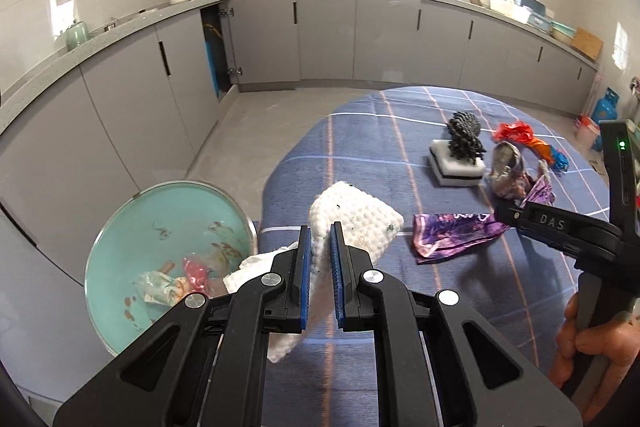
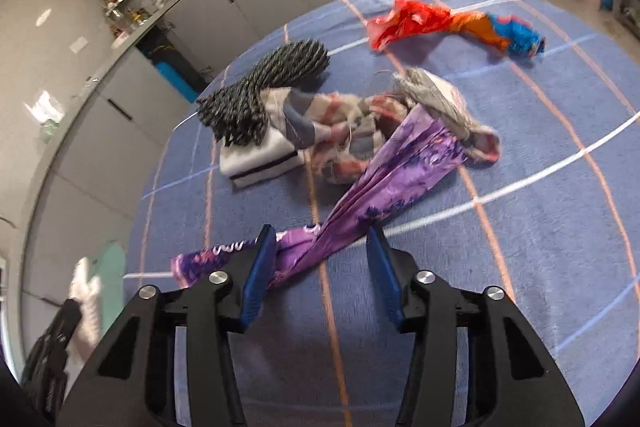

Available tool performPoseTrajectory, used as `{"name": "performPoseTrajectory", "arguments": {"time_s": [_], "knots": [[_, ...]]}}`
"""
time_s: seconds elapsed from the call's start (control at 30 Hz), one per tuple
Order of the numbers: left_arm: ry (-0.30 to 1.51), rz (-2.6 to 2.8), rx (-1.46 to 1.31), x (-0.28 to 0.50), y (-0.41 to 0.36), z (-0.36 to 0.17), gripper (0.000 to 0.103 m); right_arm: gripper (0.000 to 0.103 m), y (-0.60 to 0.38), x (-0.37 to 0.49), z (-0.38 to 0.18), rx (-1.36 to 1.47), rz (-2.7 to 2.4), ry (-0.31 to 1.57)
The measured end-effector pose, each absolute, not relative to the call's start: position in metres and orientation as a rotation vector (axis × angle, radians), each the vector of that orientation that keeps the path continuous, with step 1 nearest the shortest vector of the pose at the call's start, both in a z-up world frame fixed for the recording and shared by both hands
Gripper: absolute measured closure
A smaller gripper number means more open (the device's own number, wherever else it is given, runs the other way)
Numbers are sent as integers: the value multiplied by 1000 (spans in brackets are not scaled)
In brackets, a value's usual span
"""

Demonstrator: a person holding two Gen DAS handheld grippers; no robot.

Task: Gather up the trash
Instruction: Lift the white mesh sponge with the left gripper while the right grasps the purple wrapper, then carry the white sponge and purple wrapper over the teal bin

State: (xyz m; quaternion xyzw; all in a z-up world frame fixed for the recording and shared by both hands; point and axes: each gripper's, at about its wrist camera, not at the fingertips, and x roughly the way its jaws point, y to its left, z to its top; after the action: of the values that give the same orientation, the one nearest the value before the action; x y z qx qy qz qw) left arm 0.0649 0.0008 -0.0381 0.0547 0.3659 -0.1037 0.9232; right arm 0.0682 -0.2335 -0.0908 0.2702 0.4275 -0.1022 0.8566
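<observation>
1. L tongs [image 1: 320, 255]: clamped on a white knit cloth [image 1: 356, 215], held above the desk edge, next to the bin.
2. R tongs [image 2: 322, 259]: spread wide, w/ a purple wrapper [image 2: 384, 179] lying between the blue pads [image 2: 260, 267]; the left pad looks to be touching it, the other is apart. Not gripping.
3. Teal bin [image 1: 160, 215]: on the floor left of the desk, below the L tongs; holds a few scraps incl. a red piece [image 1: 196, 267].
4. Desk [image 2: 540, 247], blue checked cover: crumpled plaid wrapper [image 2: 352, 131] touching the purple one's far end; black scrubber [image 2: 260, 95] on top of a white sponge [image 2: 256, 163] beside it.
5. Red-orange-blue wrapper [image 2: 452, 23]: far side of desk, apart from the rest.
</observation>
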Motion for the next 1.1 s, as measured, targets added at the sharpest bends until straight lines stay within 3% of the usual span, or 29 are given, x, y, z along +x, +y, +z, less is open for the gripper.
{"name": "performPoseTrajectory", "arguments": {"time_s": [0.17,0.27,0.7,1.1], "knots": [[742,-172,97,65,19,-34,92,95,-232,72,-96,539,-249,912],[738,-146,86,65,30,-33,92,100,-233,67,-96,557,-223,907],[730,-70,52,57,60,-31,92,100,-180,30,-18,413,-50,722],[720,31,-19,62,119,-27,92,100,-87,62,5,272,146,693]]}}
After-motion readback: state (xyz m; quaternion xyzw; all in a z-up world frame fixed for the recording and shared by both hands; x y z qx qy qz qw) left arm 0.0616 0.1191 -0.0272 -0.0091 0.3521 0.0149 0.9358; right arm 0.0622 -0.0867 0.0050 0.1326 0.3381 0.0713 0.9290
